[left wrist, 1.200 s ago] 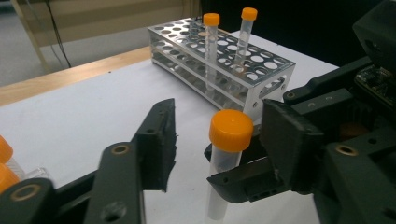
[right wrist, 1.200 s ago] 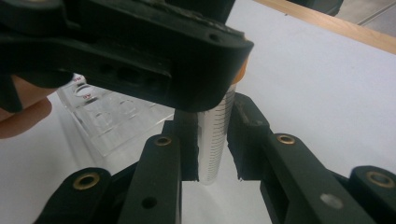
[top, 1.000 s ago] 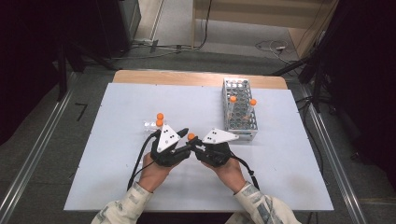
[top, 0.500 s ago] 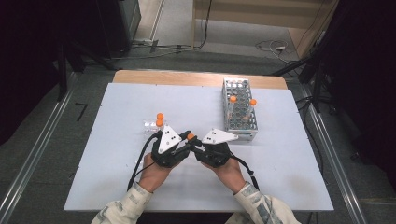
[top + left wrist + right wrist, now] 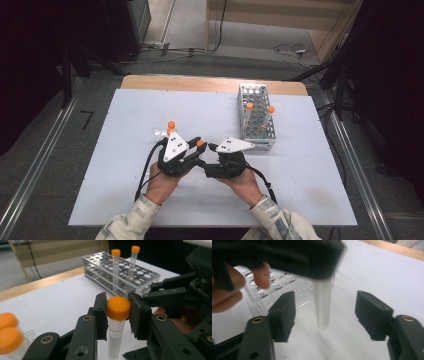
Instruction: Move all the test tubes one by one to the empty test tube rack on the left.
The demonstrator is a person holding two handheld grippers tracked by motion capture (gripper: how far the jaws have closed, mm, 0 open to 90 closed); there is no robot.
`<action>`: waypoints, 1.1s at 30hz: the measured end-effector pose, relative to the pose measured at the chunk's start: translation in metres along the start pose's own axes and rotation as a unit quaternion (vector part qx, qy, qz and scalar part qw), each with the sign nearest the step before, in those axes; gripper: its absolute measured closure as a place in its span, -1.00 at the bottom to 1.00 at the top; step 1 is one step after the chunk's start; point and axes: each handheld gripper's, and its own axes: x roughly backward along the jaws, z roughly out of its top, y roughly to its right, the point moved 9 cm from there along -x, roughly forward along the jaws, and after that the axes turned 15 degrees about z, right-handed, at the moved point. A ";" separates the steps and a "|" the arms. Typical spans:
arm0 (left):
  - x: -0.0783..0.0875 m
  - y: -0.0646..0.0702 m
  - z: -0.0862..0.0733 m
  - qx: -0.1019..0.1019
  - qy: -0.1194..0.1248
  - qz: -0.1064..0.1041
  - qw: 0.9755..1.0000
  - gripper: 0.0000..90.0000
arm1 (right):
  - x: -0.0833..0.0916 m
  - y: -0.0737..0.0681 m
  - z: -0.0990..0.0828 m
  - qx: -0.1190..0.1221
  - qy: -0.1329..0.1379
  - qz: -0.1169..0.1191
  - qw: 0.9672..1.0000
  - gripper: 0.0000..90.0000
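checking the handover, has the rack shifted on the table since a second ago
No. The rack sits at the same spot against the table's wooden back edge in the high view.

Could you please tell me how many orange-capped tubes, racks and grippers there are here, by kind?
Orange-capped tubes: 5 (2 in the rack, 1 in the left gripper, 2 lying loose)
Rack: 1
Grippers: 2 (the right gripper has just opened its jaws)
Total: 8
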 end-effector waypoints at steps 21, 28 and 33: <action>0.020 -0.056 0.025 0.059 0.024 0.048 0.997 0.58 | 0.001 0.004 -0.001 -0.004 -0.006 -0.007 1.000 -0.47; 0.025 -0.070 0.027 0.063 0.026 0.064 0.996 0.58 | 0.000 0.004 -0.002 -0.009 -0.006 -0.007 1.000 -0.49; 0.027 -0.077 0.026 0.065 0.021 0.073 0.995 0.58 | 0.000 0.004 -0.002 -0.008 -0.006 -0.007 1.000 -0.49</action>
